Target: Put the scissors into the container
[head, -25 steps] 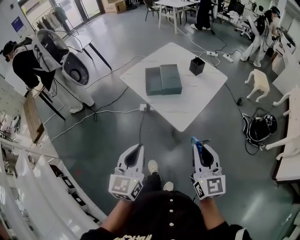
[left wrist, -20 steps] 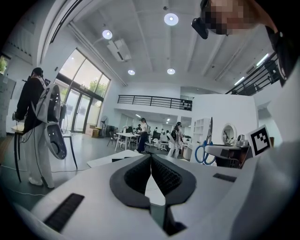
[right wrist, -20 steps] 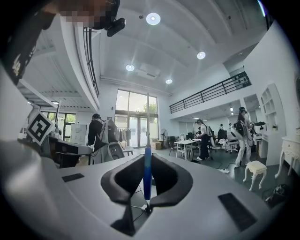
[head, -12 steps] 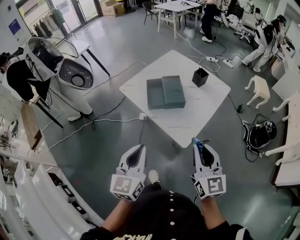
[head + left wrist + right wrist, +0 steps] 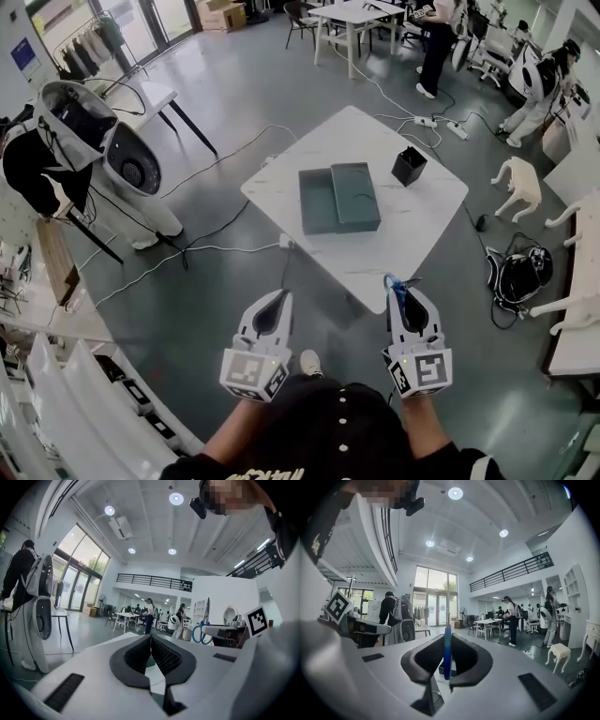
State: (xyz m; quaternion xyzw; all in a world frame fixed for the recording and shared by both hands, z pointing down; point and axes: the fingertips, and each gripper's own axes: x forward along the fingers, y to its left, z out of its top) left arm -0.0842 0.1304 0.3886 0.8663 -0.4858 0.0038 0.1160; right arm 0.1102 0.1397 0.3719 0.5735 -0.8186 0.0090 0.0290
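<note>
Blue-handled scissors (image 5: pixel 395 285) sit pinched between the jaws of the right gripper (image 5: pixel 405 298), held low in front of the person. The left gripper (image 5: pixel 274 305) hangs alongside, jaws pressed together on nothing. This looks like the carry stage. The black container (image 5: pixel 409 166) stands open-topped near the far right corner of the white table (image 5: pixel 412 234), well apart from both tools. The next move calls for closing that gap, then lining the scissors up over the container's mouth before the jaws let go.

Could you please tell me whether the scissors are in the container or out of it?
Out: the scissors are clamped in the right gripper, apart from the black container on the table.
</note>
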